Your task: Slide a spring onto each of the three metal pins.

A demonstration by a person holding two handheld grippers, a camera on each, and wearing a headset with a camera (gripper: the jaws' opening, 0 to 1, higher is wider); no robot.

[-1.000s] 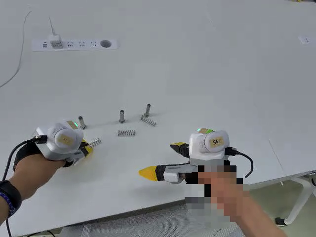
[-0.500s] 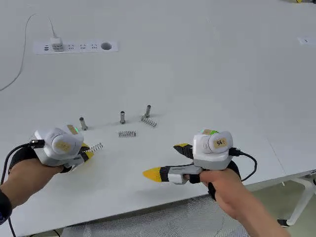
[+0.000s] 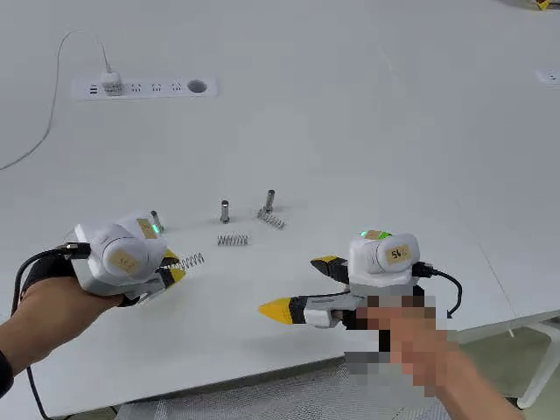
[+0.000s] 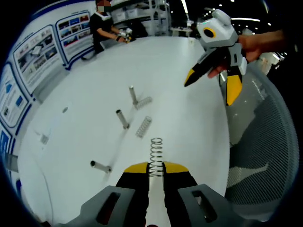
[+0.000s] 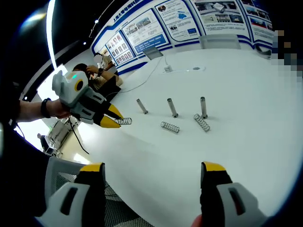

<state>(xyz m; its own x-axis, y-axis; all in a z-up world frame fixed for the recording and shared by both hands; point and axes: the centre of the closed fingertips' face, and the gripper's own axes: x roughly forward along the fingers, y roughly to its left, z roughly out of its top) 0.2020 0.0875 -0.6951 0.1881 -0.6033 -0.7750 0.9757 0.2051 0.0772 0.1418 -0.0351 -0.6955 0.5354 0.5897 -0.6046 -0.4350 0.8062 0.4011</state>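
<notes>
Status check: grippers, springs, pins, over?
Left gripper shut on spring. Right gripper open, empty. Three pins bare, two loose springs beside them. Nothing blocking.

Leftmost pin (image 3: 156,217) half behind the left tool (image 3: 176,269); near end of the spring (image 3: 192,260) between that tool's jaws.

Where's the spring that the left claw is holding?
Head view, left side: the spring sticks out from the left claw, near the leftmost pin.

Shiny metal pins (image 3: 225,211), wire springs (image 3: 233,240), smooth matt white table (image 3: 350,131).
</notes>
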